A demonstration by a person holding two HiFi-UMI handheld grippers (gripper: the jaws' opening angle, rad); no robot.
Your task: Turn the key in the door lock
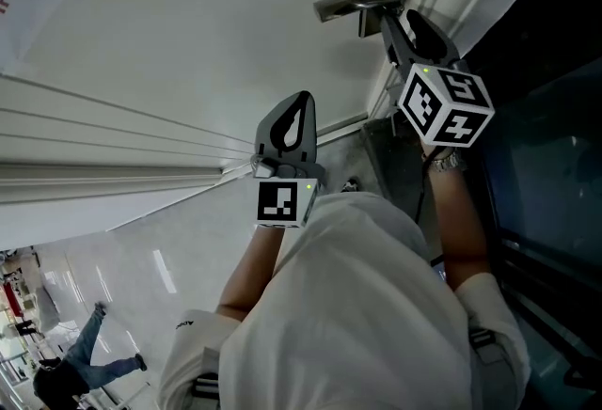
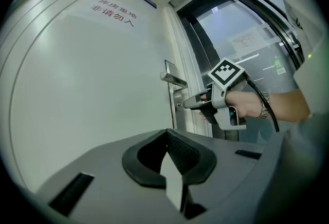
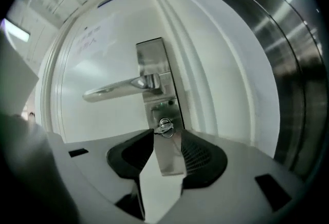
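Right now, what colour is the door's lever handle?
Brushed silver lever handle; clearest in the right gripper view.

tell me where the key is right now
In the right gripper view, the key sits in the keyhole of the lock plate, just below the lever handle, at the tips of the open fingers of the right gripper.

Key (image 3: 164,126) sits in the lock plate (image 3: 154,58) below the handle (image 3: 121,88), frame centre. Right gripper (image 3: 167,134) is just before the key. In the head view, left gripper (image 1: 299,102) is lower left of it, before the door (image 1: 188,23).
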